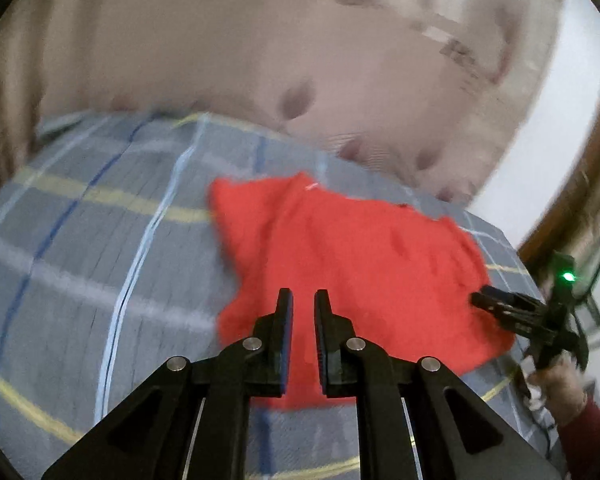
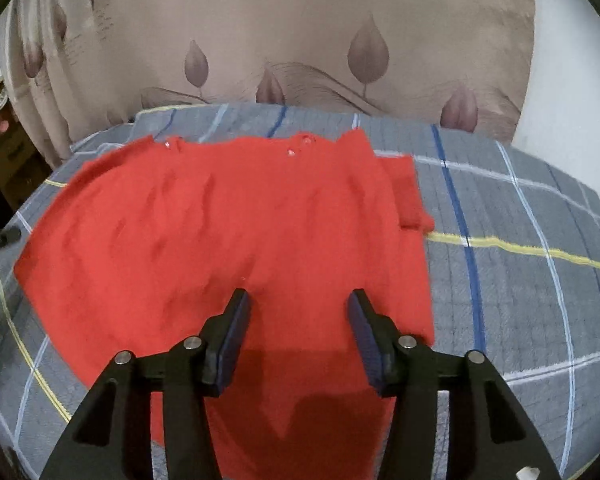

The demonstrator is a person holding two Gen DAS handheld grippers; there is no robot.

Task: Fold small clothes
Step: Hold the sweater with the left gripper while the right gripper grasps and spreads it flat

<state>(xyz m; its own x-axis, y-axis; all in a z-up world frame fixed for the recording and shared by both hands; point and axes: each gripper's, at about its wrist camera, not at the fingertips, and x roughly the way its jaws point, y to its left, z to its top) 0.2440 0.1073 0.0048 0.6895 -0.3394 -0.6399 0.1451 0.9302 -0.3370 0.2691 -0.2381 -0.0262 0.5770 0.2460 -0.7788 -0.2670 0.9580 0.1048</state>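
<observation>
**Hovering over the red garment**

Left gripper (image 1: 303, 300) hangs above the red garment (image 2: 228, 240) with its jaws narrowly parted, gripping nothing. The garment lies spread on the grey plaid bedspread (image 2: 520, 280) — leaf-print curtain (image 2: 300, 40) behind. Right gripper (image 2: 299, 300) — jaws wide apart above the hem.

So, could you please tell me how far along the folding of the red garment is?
Early. Done: the red garment lies spread on the plaid bedcover, one sleeve sticking out. In hand: nothing; the right gripper is open above the garment, and the left gripper holds nothing, its fingers slightly apart. Left: every fold.
</observation>
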